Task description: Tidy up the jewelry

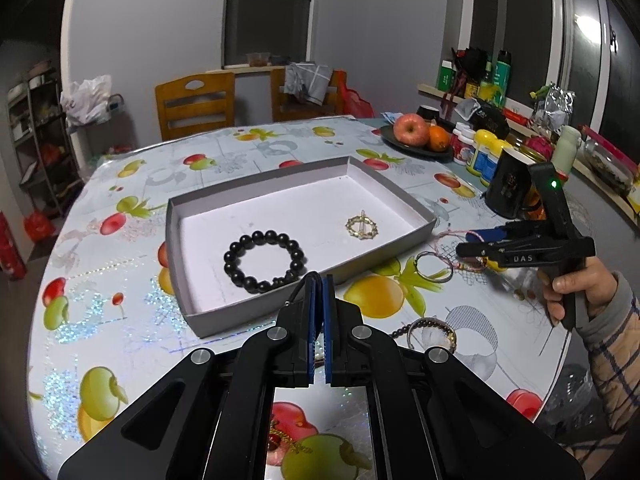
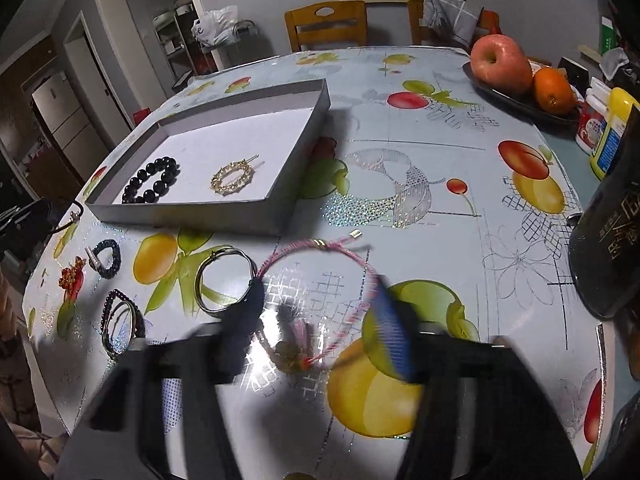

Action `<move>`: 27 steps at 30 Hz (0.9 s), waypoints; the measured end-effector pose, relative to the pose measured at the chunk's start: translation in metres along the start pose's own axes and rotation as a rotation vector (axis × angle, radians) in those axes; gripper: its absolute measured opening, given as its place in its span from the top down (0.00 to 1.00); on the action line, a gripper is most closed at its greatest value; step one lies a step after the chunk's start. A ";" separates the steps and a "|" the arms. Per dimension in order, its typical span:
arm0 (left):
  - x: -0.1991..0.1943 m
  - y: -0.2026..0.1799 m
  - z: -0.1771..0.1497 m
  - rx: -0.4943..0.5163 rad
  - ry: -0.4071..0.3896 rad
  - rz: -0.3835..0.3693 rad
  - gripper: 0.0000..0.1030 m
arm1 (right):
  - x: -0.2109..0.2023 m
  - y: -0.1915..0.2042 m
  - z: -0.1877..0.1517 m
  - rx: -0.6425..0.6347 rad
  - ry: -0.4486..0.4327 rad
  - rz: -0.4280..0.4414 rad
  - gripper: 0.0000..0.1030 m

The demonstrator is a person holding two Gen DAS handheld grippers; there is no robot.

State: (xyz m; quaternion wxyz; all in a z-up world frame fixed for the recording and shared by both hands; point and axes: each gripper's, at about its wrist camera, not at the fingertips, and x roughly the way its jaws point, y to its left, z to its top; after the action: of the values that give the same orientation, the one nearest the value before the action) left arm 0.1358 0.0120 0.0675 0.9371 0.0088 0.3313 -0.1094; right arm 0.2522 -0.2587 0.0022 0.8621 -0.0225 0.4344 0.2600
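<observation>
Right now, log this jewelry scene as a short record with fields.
box: open, grey, on the table
in box: black bead bracelet; gold ring-shaped piece
pink cord bracelet: on table, between the right claw's fingers
silver bangle: on table, left of the pink cord
left claw: shut, empty, near box's front wall
right claw: open, blurred

Box (image 2: 224, 224) on table (image 2: 440, 208); beads (image 2: 152, 180) and brooch (image 2: 233, 179) in it, brooch at beads' 3 o'clock. Ring (image 2: 224, 280) and cord (image 2: 320, 292) at box's 6, fruit plate (image 2: 516, 100) at 2.
</observation>
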 end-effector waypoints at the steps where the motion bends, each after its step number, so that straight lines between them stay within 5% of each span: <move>1: -0.001 0.001 0.000 -0.002 0.000 0.000 0.96 | -0.001 0.001 0.000 -0.006 -0.006 -0.004 0.82; 2: -0.001 0.003 0.000 -0.004 -0.001 0.001 0.96 | -0.002 0.002 0.000 -0.011 -0.012 -0.008 0.93; 5: -0.004 0.006 0.001 -0.008 -0.005 0.001 0.96 | -0.010 0.006 0.002 -0.028 -0.046 -0.010 0.95; 18: -0.017 0.025 0.018 -0.051 -0.030 -0.102 0.96 | -0.067 0.052 0.037 -0.129 -0.212 0.010 0.96; 27: -0.010 0.030 0.037 -0.029 -0.028 -0.078 0.96 | -0.073 0.066 0.059 -0.146 -0.251 0.059 0.95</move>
State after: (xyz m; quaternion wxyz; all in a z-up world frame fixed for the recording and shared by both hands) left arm 0.1575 0.0404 0.1013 0.9367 -0.0192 0.3196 -0.1413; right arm 0.2290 -0.2171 0.1072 0.8978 -0.0398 0.3034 0.3167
